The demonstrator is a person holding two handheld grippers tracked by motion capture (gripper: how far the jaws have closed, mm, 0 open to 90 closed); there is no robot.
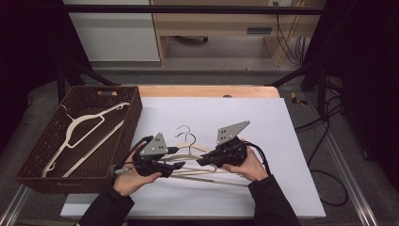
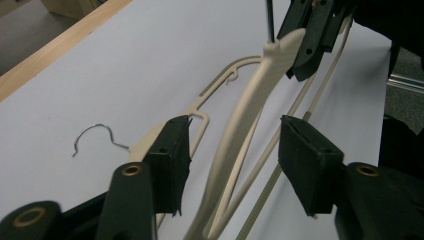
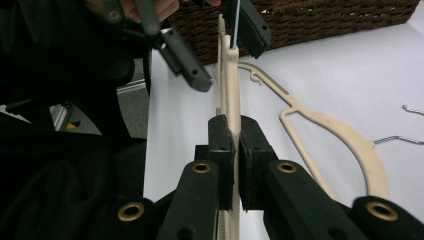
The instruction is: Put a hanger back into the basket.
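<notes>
The right hand-held gripper [image 3: 231,145] is clamped on the lifted hanger [image 3: 227,90], just above the white worktop [image 1: 263,122]. The long axis of this hanger runs from it toward the left hand-held gripper [image 2: 235,150], whose jaws stand apart on both sides of the hanger without pressing it. A second hanger [image 3: 330,130] lies flat beside. The basket [image 1: 117,136] is to the left, nearer to the left hand.
</notes>
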